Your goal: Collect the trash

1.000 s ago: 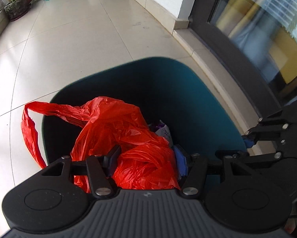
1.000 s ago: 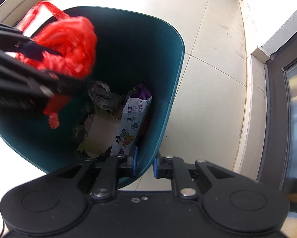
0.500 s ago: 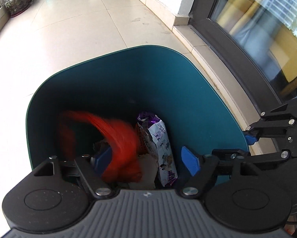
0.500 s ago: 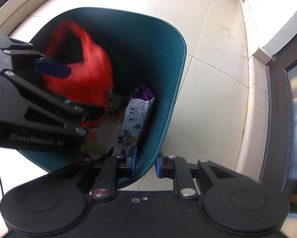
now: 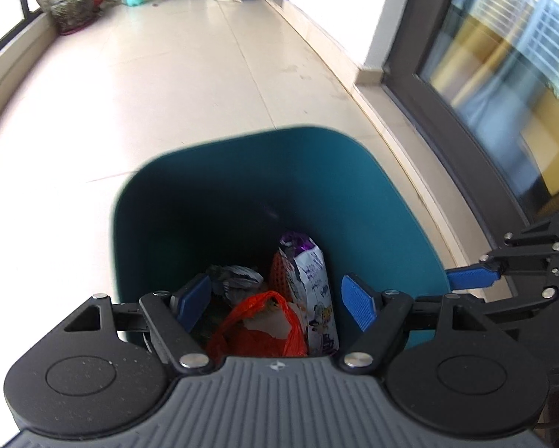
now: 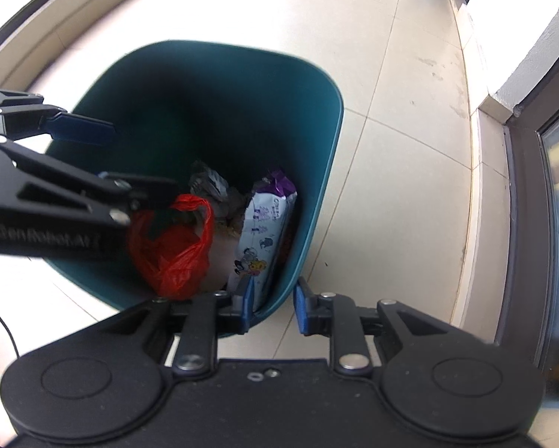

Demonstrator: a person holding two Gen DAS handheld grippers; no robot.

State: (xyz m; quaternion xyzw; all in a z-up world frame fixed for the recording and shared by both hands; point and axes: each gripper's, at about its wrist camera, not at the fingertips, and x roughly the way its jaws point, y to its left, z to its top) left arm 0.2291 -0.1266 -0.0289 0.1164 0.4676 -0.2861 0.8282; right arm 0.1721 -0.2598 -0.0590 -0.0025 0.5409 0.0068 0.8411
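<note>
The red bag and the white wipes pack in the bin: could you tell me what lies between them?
In the right wrist view, crumpled grey paper and pale scraps sit between the red bag and the wipes pack.

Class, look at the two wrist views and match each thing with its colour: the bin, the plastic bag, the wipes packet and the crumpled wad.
Things:
1. bin
2. plastic bag
3. wipes packet
4. crumpled wad

Colours:
a. red
b. grey
c. teal
d. white with a purple end

Pairs: 1-c; 2-a; 3-d; 4-b
</note>
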